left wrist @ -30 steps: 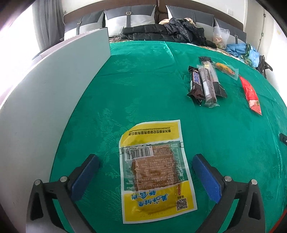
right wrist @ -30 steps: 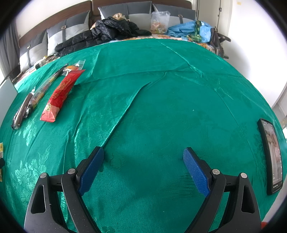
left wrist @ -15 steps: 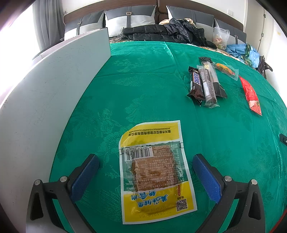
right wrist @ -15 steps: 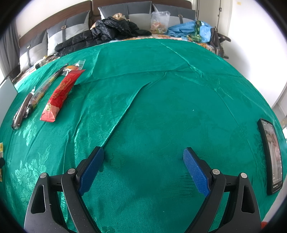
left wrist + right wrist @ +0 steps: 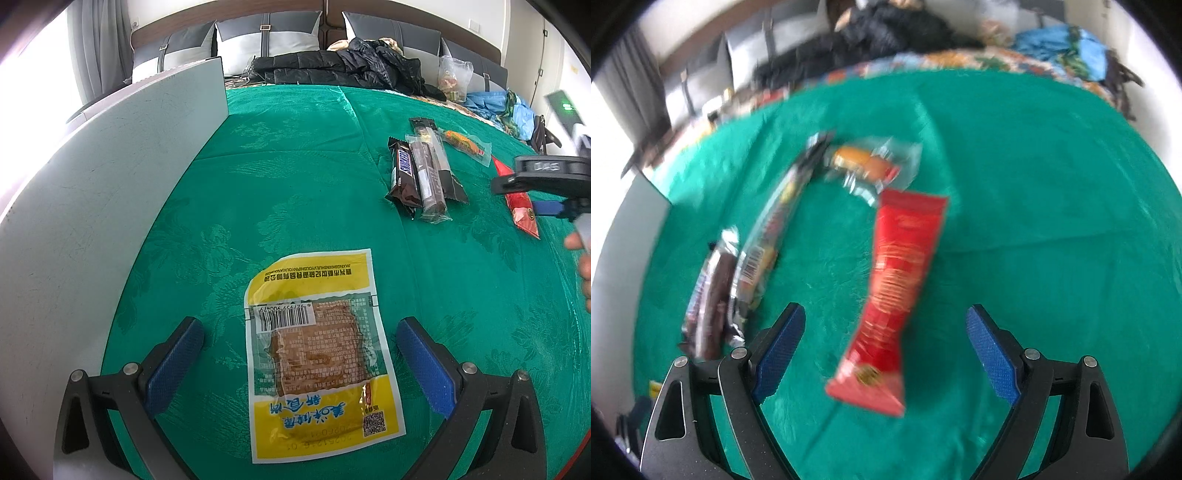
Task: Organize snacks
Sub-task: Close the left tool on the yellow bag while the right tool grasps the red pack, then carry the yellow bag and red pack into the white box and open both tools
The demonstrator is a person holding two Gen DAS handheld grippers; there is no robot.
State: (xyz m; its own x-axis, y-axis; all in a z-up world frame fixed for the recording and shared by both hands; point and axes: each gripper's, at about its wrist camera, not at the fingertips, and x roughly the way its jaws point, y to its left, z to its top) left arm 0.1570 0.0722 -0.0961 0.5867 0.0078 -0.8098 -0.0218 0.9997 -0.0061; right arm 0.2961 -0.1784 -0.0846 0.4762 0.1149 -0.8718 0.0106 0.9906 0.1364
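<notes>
Over the green tablecloth (image 5: 295, 192) the left gripper (image 5: 299, 354) hangs with its jaws spread wide on either side of a flat yellow snack packet (image 5: 317, 354) lying barcode-up, touching neither pad. The right gripper (image 5: 885, 352) is just as wide open above the near end of a long red snack packet (image 5: 899, 280), though that view is blurred. Beside the red packet lie a Snickers bar (image 5: 403, 173), two more dark bars and a clear-wrapped orange snack (image 5: 463, 142), with a white panel (image 5: 92, 206) along the table's left edge.
</notes>
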